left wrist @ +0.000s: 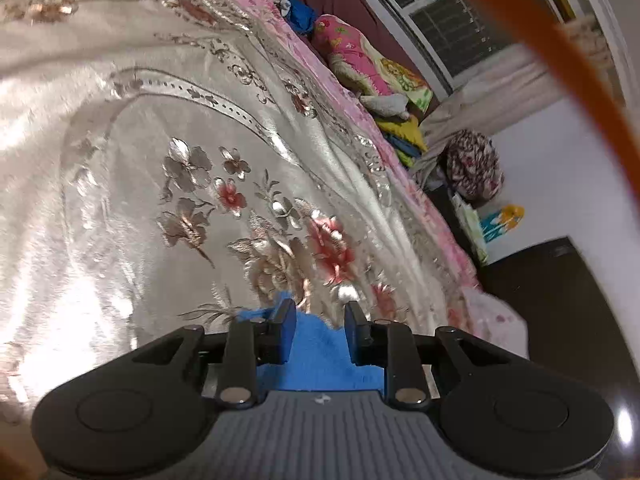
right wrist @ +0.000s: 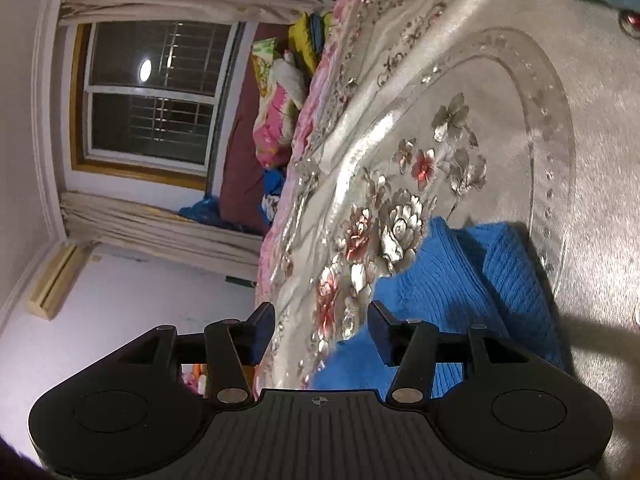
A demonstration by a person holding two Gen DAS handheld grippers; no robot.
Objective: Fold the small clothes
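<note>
Early in the fold, by the look of it. Blue knit garment (right wrist: 472, 280) lying rumpled on the floral bedspread (right wrist: 500, 100), no neat fold visible. Left tool (left wrist: 318, 322) narrowed around blue cloth, grip unconfirmed. Right tool (right wrist: 322, 324) gaping wide beside garment's edge, empty.

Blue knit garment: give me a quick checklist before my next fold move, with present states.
1. Left gripper has blue knit garment between its fingers: ok, cloth sits in the gap; jaws apart, grasp not closed.
2. Right gripper open: ok.
3. Right gripper over cloth: not ok, its span mostly covers the floral bedspread; only one finger overlaps the garment.
4. Garment lying flat: not ok, a fold shows in the right wrist view.
5. Garment's full outline visible: cannot tell.
6. Orange strap crossing the left view clear of the work: cannot tell.
</note>
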